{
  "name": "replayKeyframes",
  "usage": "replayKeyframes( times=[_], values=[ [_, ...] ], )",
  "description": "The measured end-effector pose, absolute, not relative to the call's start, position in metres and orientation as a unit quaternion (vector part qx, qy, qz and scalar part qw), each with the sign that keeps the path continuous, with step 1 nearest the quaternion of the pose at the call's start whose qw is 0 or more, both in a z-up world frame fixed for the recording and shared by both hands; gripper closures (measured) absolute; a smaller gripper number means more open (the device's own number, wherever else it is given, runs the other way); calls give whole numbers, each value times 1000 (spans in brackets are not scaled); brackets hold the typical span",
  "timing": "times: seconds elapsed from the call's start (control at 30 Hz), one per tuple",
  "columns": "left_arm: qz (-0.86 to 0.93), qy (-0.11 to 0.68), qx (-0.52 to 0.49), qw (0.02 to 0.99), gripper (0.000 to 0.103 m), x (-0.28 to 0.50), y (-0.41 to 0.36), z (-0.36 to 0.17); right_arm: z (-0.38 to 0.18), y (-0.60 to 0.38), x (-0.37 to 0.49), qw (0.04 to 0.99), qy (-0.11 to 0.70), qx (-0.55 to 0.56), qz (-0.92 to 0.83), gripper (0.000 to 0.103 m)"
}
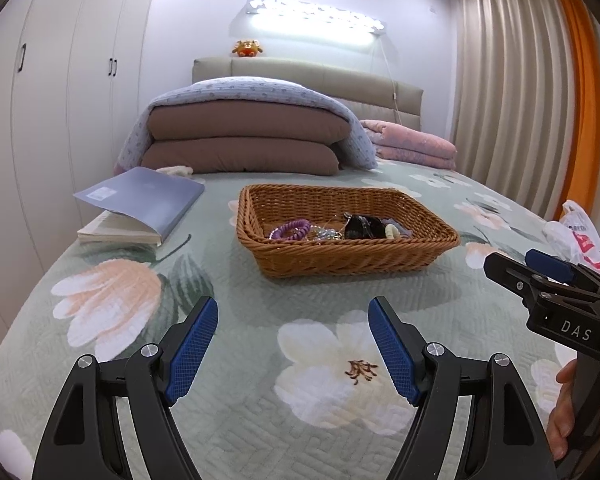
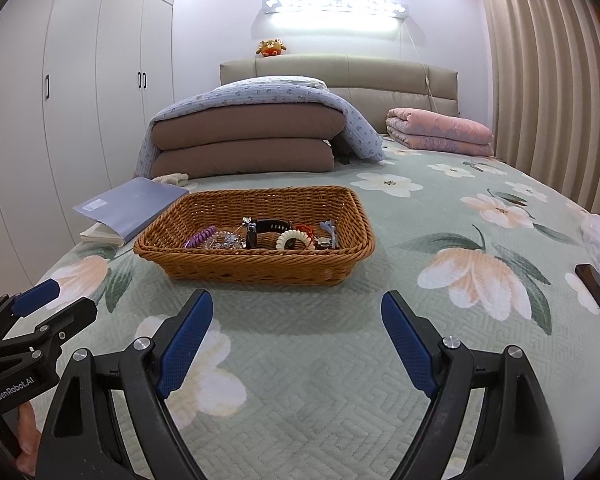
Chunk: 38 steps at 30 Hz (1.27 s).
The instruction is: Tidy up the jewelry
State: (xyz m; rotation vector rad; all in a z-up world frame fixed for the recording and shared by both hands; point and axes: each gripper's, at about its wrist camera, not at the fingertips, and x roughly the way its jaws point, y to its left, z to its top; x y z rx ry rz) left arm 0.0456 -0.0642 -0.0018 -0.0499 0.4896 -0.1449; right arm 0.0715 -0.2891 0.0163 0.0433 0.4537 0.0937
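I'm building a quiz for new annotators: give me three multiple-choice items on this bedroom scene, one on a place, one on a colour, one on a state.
1. Where does the jewelry lie?
A. on the book
B. in the wicker basket
C. on the folded pink quilt

2. What colour is the coiled hair tie at the basket's left end?
A. purple
B. green
C. yellow

3. How do the two tongs stand?
A. both open, empty
B. both shut
C. one grips a watch

Answers:
1 B: the pieces sit inside the wicker basket.
2 A: the hair tie is purple.
3 A: the left tongs and the right tongs gape over bare bedspread.
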Motion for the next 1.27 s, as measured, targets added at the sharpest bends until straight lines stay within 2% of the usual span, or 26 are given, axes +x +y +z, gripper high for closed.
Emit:
replayKeyframes(
  times=[1.27],
  values=[
    [-6,248,-10,969,24,53,-59,-6,10,-286,71,972,230,18,51,15]
  ],
)
